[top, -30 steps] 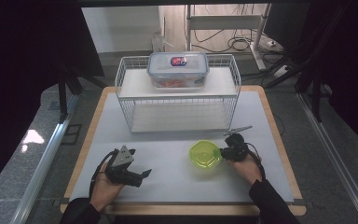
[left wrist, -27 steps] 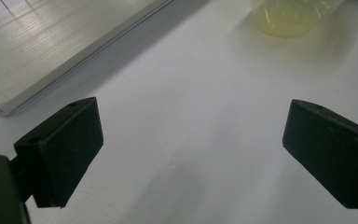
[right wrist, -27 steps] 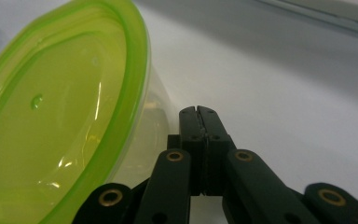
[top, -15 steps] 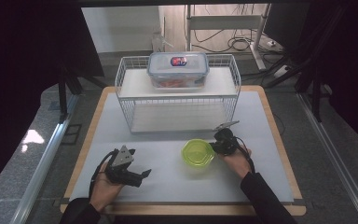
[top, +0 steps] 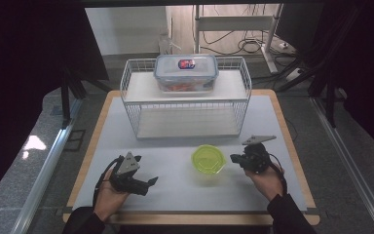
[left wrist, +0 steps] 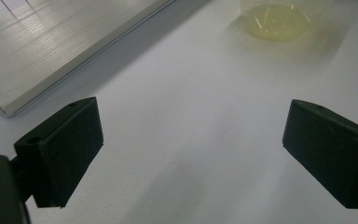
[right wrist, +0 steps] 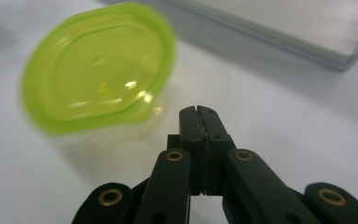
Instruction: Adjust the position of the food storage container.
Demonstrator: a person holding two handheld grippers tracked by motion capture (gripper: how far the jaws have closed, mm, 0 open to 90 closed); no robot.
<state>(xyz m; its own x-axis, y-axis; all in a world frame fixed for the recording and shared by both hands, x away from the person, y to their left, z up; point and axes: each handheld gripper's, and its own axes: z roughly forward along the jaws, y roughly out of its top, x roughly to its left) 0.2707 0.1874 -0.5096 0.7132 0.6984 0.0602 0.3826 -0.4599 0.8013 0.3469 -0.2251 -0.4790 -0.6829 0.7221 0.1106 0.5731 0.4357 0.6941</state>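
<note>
Container, lime-lidded point(top: 208, 160), on worktop point(top: 175, 195) just beside right tongs point(top: 235, 158), pressed together, empty. Left tongs point(top: 152, 181) wide apart, idle, well off. Likely pushing: keep tip low against wall, avoid tipping.

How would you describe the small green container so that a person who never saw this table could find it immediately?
Start from the white wire rack at the far side of the table; a clear lidded box sits on top of it. On the white mat in front of the rack, beside the right gripper, stands the small container. Its translucent lime-green lid is the only brightly coloured thing on the mat.
</note>
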